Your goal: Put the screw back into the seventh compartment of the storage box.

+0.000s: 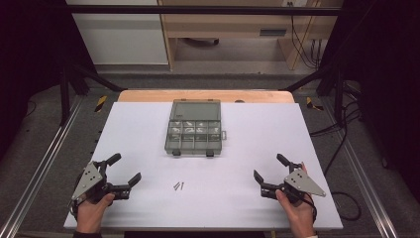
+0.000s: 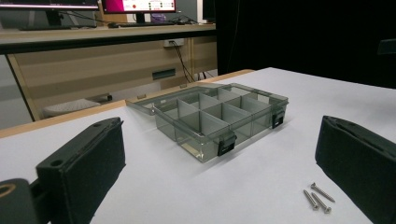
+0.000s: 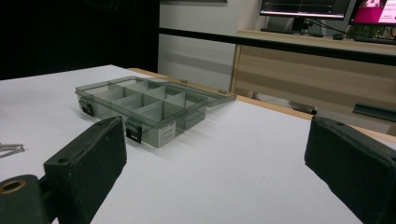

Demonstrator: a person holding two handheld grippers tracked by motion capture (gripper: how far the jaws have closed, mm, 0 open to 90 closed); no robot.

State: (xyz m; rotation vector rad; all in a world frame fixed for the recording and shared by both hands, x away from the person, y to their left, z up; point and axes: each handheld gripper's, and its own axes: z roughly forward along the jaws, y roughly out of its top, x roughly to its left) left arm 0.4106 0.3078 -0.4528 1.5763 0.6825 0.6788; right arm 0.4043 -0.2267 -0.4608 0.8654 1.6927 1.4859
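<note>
A clear grey compartment box [image 1: 194,128] lies open in the middle of the white table, its lid folded flat behind it; the same box [image 2: 219,116] [image 3: 140,105] has several dividers and two black latches. A few small screws [image 1: 178,186] [image 2: 318,196] [image 3: 10,148] lie on the table in front of it. My left gripper [image 1: 127,168] rests at the near left, jaws spread wide with nothing between them. My right gripper [image 1: 270,167] rests at the near right, likewise open and empty. Both point toward the box from a distance.
The white table top [image 1: 247,148] sits on a wooden board [image 1: 205,95]. Black frame rails run along both sides. Beyond the far edge stand a wooden desk and cables on the floor. Monitors [image 3: 303,7] sit on the desk.
</note>
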